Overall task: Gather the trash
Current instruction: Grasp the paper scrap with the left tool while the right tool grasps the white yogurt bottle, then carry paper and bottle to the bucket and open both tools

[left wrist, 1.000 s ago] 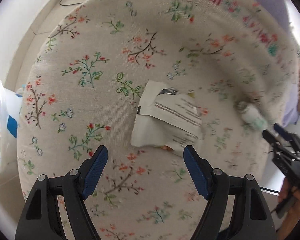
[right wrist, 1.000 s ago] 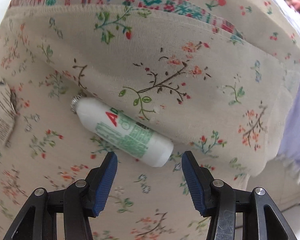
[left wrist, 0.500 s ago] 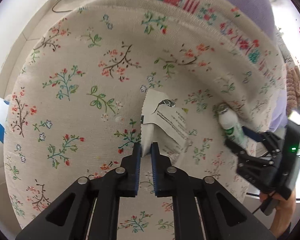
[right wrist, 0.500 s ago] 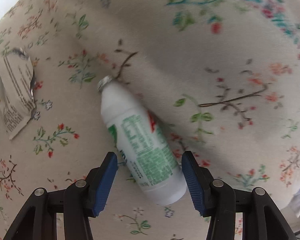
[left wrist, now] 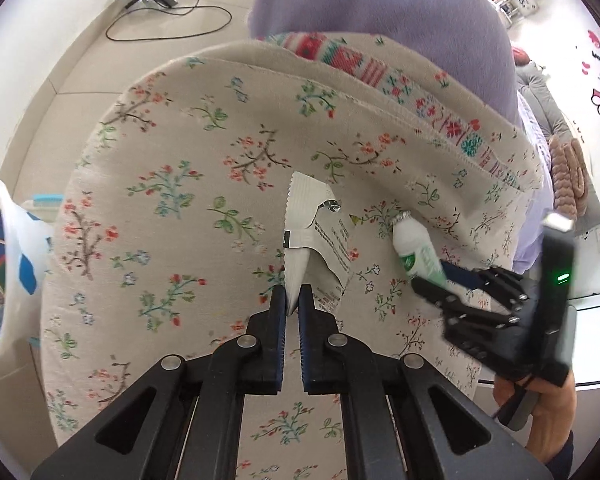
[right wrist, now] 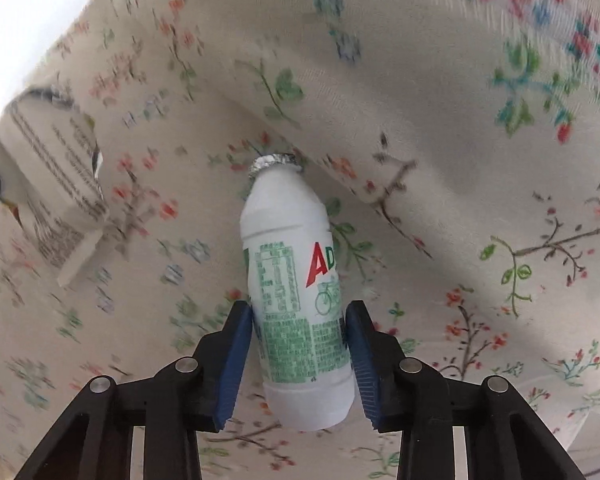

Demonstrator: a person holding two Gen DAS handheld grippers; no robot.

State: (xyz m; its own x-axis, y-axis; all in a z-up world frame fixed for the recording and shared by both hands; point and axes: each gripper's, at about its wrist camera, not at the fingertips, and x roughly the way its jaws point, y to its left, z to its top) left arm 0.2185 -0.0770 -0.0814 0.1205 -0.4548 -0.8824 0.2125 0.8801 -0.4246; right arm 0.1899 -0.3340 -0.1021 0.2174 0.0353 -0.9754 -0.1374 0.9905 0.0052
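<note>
1. A sofa seat (left wrist: 172,216) in cream cloth printed with small flowers fills both views. A purple blanket (left wrist: 380,4) lies over the backrest, pale floor tiles lie beyond, and a white plastic bag (left wrist: 8,264) hangs at the far left of the left wrist view.
2. The left gripper (left wrist: 292,300) points steeply down at the seat. Its blue pads are pressed nearly together on the near lower edge of a torn white wrapper (left wrist: 316,232).
3. The wrapper stretches straight ahead from those fingertips. Its long axis runs away from the gripper toward the backrest, with the zigzag-cut end farthest and a ripped flap curling off to the right.
4. The right gripper (right wrist: 300,344) has just been closing its jaws. Its pads now sit against both sides of a small white bottle (right wrist: 292,280).
5. The bottle lies between that gripper's fingers, held around its lower printed half, with its base nearest the camera.
6. Its long axis runs forward along the fingers, and its crimped foil cap (right wrist: 274,162) points away, touching the fold where seat meets backrest.
7. In the right wrist view the wrapper shows blurred, well off to the bottle's left.
</note>
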